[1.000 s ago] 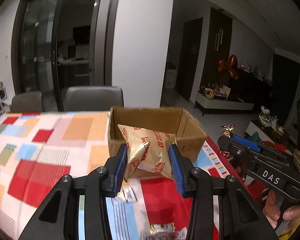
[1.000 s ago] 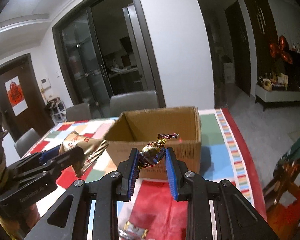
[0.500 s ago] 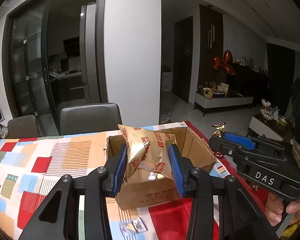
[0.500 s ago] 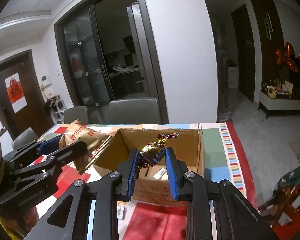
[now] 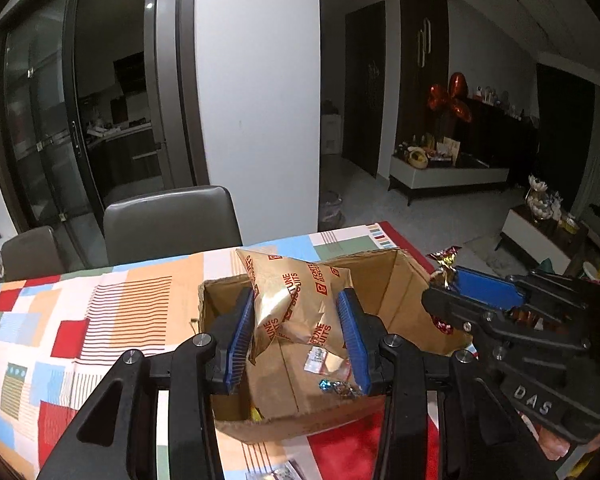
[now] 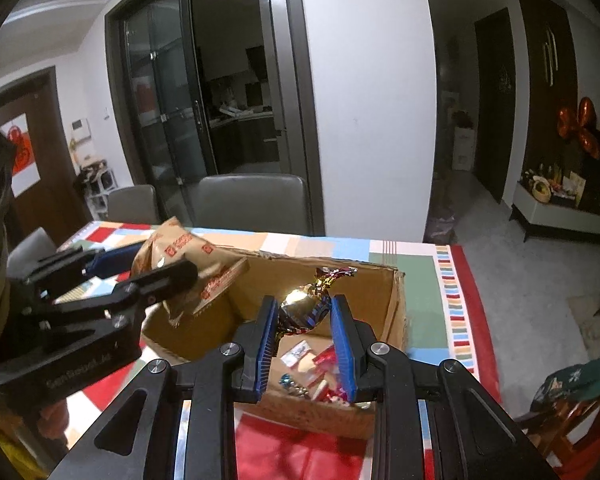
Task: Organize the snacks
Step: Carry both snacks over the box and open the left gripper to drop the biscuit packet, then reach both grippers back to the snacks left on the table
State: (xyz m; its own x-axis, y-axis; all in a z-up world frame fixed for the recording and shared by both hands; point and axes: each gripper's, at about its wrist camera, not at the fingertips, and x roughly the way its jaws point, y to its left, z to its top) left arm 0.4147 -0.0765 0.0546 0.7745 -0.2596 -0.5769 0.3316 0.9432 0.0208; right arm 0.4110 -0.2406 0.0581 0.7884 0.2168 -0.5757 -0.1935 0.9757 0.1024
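Note:
My left gripper (image 5: 296, 336) is shut on a gold biscuit packet (image 5: 296, 304) with red print and holds it above the open cardboard box (image 5: 412, 304). My right gripper (image 6: 304, 328) is shut on a foil-wrapped candy (image 6: 304, 308) with a twisted end, also above the box (image 6: 396, 316). Several small wrapped snacks (image 6: 312, 364) lie on the box floor. The left gripper with its packet (image 6: 180, 256) shows at the left in the right wrist view. The right gripper (image 5: 500, 312) shows at the right in the left wrist view.
The box stands on a table with a patchwork cloth (image 5: 100, 312). Grey chairs (image 5: 172, 220) stand at the table's far side. A small wrapper (image 5: 284, 472) lies on the cloth in front of the box. The table's right edge (image 6: 476, 308) drops to the floor.
Both grippers have moved forward and up over the box with their snacks still held. The inside of the box now shows below the fingers.

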